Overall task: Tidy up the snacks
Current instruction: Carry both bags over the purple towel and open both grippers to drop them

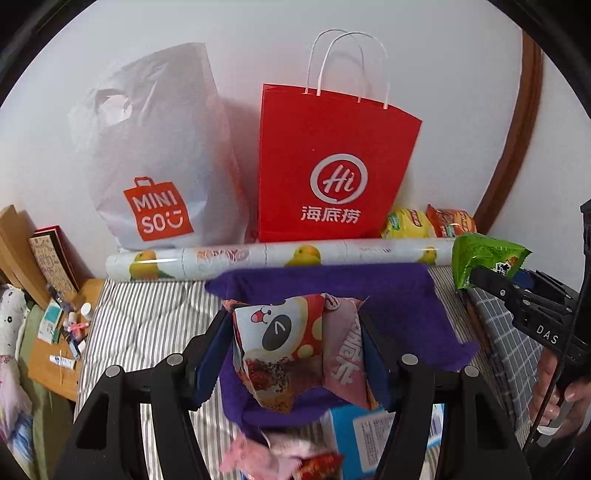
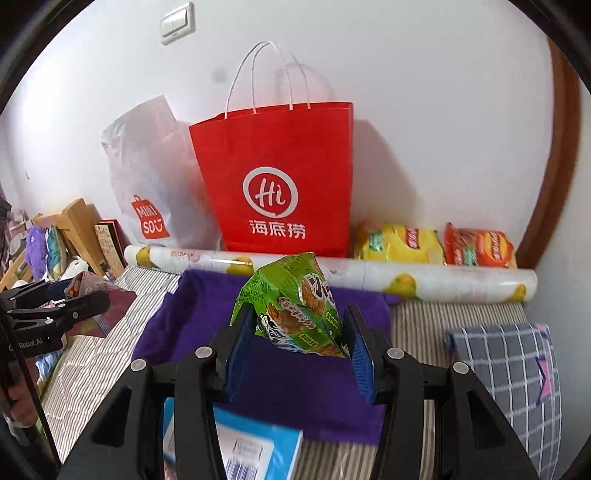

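While both views share the white wall, only the right wrist view catches the light switch (image 2: 177, 23) up top and the checked pillow (image 2: 506, 373) at right; only the left wrist view shows the wooden side table (image 1: 55, 354) cluttered with small bottles. Striped bedsheet (image 1: 147, 325), soft purple towel (image 2: 295, 387) spread on it. Against the wall: crinkly white MINISO plastic bag (image 1: 159, 162), stiff red Haidilao paper bag (image 2: 277, 177) with white cord handles, long glossy lemon-print roll (image 1: 280, 258) lying in front of both. Yellow chip bag (image 2: 399, 242) and orange chip bag (image 2: 480, 247) sit behind the roll, right of the red bag. Flat blue box (image 2: 255, 450) at the towel's near edge. Left gripper (image 1: 297, 354): jaws pinching two puffy packets side by side, panda-print snack bag (image 1: 273, 347) and pink snack packet (image 1: 345, 354), held above the towel. Right gripper (image 2: 299, 332): blue-padded jaws clamped on a crumpled green snack bag (image 2: 295, 306), bag sticking up past the fingertips
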Tool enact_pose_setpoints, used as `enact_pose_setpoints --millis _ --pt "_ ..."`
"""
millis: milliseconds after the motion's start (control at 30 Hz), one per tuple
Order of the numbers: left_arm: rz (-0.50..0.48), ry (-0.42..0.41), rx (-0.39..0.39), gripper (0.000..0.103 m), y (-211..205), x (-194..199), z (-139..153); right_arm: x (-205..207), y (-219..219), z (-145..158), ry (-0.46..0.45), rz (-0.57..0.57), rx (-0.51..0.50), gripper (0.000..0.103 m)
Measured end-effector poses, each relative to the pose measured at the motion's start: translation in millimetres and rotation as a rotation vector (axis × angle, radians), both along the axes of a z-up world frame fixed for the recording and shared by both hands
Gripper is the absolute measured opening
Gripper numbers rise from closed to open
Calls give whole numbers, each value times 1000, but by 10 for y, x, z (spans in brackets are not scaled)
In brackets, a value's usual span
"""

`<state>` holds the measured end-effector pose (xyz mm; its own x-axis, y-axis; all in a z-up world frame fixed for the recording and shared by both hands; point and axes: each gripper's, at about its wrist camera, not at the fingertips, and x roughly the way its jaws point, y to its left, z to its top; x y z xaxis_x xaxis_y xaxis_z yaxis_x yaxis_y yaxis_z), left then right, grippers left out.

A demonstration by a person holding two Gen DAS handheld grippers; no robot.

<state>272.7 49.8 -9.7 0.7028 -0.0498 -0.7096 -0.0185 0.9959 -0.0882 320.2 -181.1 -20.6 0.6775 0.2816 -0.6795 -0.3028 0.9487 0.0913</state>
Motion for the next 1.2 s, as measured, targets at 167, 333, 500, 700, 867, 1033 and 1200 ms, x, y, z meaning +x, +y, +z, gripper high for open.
enact_pose_setpoints --millis 167,333,500,700,867,1033,1200 --pt "5 14 11 64 14 271 -80 283 39 -96 20 19 11 48" --pt "18 41 10 64 43 537 -235 507 19 -289 47 15 -4 48" --pt "15 96 0 64 60 783 -440 695 -76 -547 99 1 24 48" --pt "14 128 -4 64 72 1002 -655 864 -152 -784 180 8 53 48" --pt "11 168 -28 64 82 1161 -907 932 -169 -991 231 15 9 49" --pt "4 205 -11 64 68 1254 -1087 1030 -112 -1181 281 29 -5 49" --pt "10 248 -31 64 112 1337 -1269 1047 -33 -1332 301 30 -46 49"
